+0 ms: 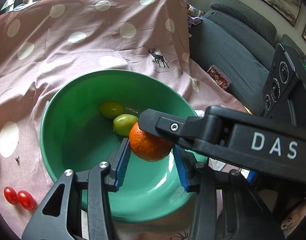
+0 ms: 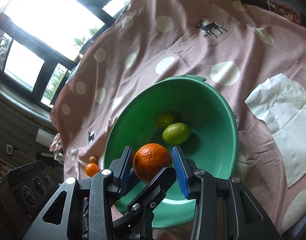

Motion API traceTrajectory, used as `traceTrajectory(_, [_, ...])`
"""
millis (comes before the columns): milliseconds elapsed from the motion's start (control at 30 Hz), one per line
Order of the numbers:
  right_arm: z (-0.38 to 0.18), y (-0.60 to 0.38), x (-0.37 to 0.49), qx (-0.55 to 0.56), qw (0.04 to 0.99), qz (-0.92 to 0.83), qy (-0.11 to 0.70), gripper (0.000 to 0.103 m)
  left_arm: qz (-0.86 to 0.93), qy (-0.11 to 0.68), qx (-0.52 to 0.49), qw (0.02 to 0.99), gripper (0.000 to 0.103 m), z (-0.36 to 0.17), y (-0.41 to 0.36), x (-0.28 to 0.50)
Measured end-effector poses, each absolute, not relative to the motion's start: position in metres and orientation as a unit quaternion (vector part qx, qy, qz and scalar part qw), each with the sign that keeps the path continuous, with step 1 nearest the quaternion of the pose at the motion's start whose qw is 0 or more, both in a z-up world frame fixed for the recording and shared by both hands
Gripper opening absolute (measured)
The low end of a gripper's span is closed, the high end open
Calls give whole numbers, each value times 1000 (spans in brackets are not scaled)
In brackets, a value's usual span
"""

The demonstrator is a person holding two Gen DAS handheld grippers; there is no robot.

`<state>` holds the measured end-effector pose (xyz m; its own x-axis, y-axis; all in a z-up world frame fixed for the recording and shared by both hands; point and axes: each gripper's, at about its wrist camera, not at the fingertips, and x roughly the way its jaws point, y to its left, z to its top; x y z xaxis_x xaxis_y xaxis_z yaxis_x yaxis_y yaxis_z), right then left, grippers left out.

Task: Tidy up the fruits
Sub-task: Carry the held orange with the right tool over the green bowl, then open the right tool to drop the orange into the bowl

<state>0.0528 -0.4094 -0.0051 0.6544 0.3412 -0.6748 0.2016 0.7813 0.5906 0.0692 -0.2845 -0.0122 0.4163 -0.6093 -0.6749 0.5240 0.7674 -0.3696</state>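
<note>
Both tools meet at one orange [image 2: 151, 162], crossing each other. The left gripper [image 1: 151, 146] has its blue pads against the fruit's sides, jaws partly apart. The right gripper [image 2: 152, 150] pinches it the same way. The orange hangs over the near side of the green bowl [image 1: 113, 72]. Two green fruits [image 2: 176, 133] lie touching at the bowl's bottom. Beside the bowl, on the dotted cloth [image 1: 93, 40], are two tomatoes [image 1: 19, 197], a small orange [image 2: 92, 169] and a napkin [image 2: 283, 120].
</note>
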Motion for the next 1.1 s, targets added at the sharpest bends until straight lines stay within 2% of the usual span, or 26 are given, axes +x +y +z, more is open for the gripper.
traceTrajectory(933, [-7,-411,55,321,851,13,416,45,-331,425,-54,841,44,-15,-284,68])
traceTrajectory(1000, [-7,-412,54,323,852,14,413,45,-327,421,-60,844,47,-10,-278,67])
traceTrajectory(1067, [-4,-412,52,321,857,9,403,45,-317,416,-62,850,56,-5,-270,64])
traceTrajectory(1100, [-1,-412,51,317,860,3,399,45,-309,416,-59,853,56,-3,-264,63])
